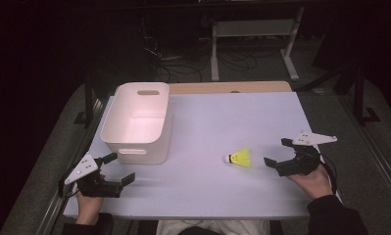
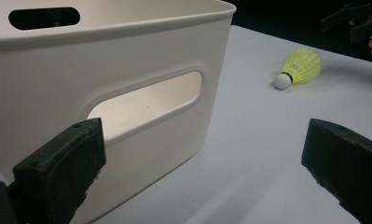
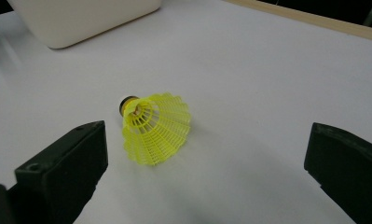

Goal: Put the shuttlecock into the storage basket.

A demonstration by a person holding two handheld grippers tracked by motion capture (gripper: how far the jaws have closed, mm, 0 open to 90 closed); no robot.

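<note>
A yellow shuttlecock (image 1: 240, 157) with a white cork tip lies on its side on the white table (image 1: 232, 122), its skirt towards my right gripper (image 1: 277, 152). That gripper stands open just right of it, a short gap away. In the right gripper view the shuttlecock (image 3: 155, 127) lies ahead of the wide-apart jaws, not between them. My left gripper (image 1: 119, 168) is open near the front left edge, beside the near handle of a white plastic bin (image 1: 136, 122). The left gripper view has the bin (image 2: 104, 79) close up and the shuttlecock (image 2: 299, 68) farther off.
The bin is empty and sits at the table's left rear. A wooden strip (image 1: 230, 87) runs along the far edge. Beyond it are a desk frame (image 1: 254, 44) and cables on the dark floor. Bare tabletop lies between the two grippers.
</note>
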